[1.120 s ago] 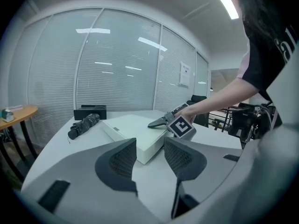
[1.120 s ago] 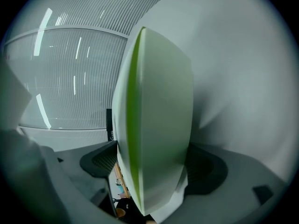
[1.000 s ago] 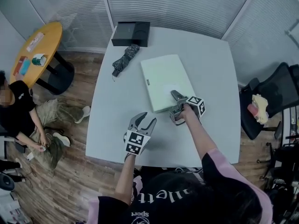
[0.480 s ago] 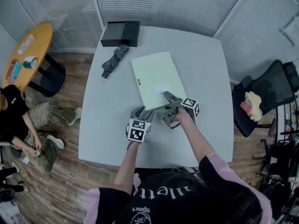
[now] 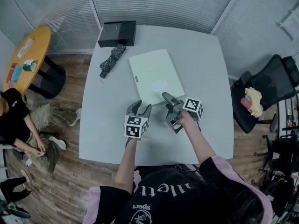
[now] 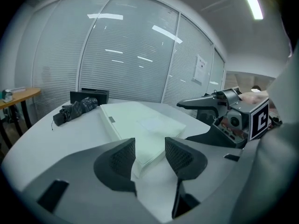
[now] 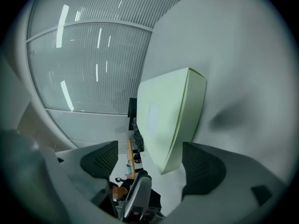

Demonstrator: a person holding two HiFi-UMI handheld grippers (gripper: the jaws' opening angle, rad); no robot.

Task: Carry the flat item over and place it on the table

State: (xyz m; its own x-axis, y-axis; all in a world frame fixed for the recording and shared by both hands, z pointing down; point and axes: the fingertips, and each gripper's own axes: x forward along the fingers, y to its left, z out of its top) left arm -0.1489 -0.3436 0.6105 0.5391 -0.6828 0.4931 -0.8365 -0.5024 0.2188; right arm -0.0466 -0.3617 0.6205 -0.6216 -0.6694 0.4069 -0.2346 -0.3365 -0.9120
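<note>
Flat pale-green box (image 5: 154, 76) lies on the white surface (image 5: 205, 64), centre-far. Left tongs (image 5: 140, 107), released and just opening wider, face its near corner, gripping nothing. Right tongs (image 5: 168, 105) gape at its near-right corner, pads clear.

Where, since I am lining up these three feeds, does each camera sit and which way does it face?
Head view: on the person's head, facing steeply down at the table; forearms, left hand-held gripper and right hand-held gripper show.
Left gripper view: on the left hand-held gripper, facing across the pale flat box toward the blinds; its jaws, just opened wider, flank the box's corner.
Right gripper view: on the right hand-held gripper, rolled sideways; open jaws flank the box's corner.
Shared: all show the box.
</note>
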